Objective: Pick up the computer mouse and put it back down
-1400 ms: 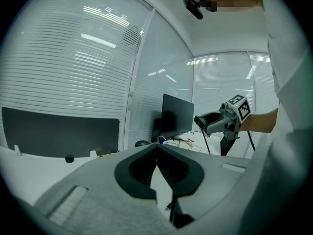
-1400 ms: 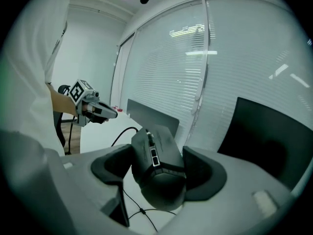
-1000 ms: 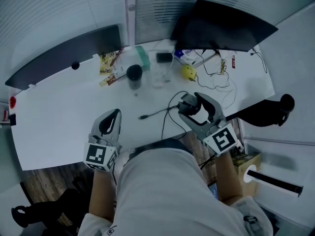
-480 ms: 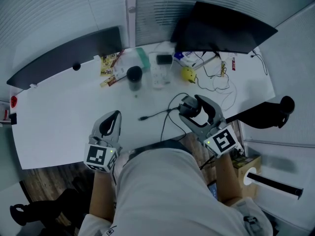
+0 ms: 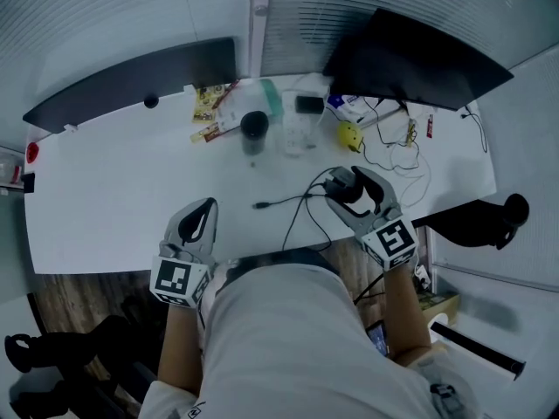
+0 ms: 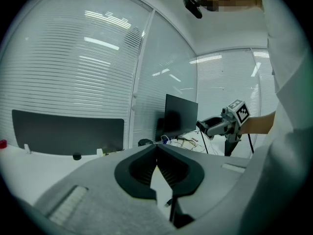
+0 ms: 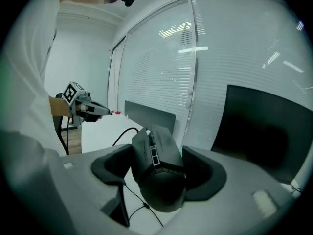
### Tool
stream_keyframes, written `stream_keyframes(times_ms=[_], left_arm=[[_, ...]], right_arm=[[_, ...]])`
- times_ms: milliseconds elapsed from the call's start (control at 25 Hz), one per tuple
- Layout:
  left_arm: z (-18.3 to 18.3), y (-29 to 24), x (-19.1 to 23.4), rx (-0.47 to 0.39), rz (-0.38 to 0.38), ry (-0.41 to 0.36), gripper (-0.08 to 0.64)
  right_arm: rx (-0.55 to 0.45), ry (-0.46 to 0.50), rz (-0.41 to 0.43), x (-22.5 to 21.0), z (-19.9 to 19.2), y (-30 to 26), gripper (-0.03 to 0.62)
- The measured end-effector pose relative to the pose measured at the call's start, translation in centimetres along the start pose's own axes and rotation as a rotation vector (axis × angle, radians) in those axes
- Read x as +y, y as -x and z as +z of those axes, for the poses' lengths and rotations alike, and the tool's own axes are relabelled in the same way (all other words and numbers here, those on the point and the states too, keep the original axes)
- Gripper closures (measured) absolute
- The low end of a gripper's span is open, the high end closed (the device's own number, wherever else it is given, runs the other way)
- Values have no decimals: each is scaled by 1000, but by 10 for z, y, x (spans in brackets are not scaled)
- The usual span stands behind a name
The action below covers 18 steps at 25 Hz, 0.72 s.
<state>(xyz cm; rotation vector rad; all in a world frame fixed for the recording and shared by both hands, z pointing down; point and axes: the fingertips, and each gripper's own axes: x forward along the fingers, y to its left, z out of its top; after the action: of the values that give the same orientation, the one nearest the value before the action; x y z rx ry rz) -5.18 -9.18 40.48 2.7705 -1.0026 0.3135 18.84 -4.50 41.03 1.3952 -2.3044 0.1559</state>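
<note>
Nearest the person, the left gripper (image 6: 156,150) is hovering over the front edge of the white desk (image 5: 105,199), its 2 jaws pressing together on nothing. Further along, the right gripper (image 5: 348,184) is clamping the computer mouse (image 7: 157,173) by its sides just above the desk, the mouse cable (image 5: 293,201) trailing leftward. Beyond, a black cup (image 5: 254,129) and a monitor (image 5: 410,55) are standing.

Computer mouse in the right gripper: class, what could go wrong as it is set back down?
1. The computer mouse sits skewed between the right gripper's fingers; opening them before it rests on the table could let it drop or roll.
2. Its cable loops on the table beside the gripper and could snag or drag.
</note>
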Motion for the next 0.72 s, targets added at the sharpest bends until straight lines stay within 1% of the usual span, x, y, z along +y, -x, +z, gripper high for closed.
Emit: stream_keyframes(times_ms=[240,400,720], left_arm=[[-9,19,-1,22,66,16,551],[-16,32,0,36,122,30,551],[-36,57,4,60,241,76,551]], right_arm=[[86,0,62,-6,-34,-28,268],[133,9,113,-8,-57,-46,268],[264,48,223,-4,-110,-86,270]])
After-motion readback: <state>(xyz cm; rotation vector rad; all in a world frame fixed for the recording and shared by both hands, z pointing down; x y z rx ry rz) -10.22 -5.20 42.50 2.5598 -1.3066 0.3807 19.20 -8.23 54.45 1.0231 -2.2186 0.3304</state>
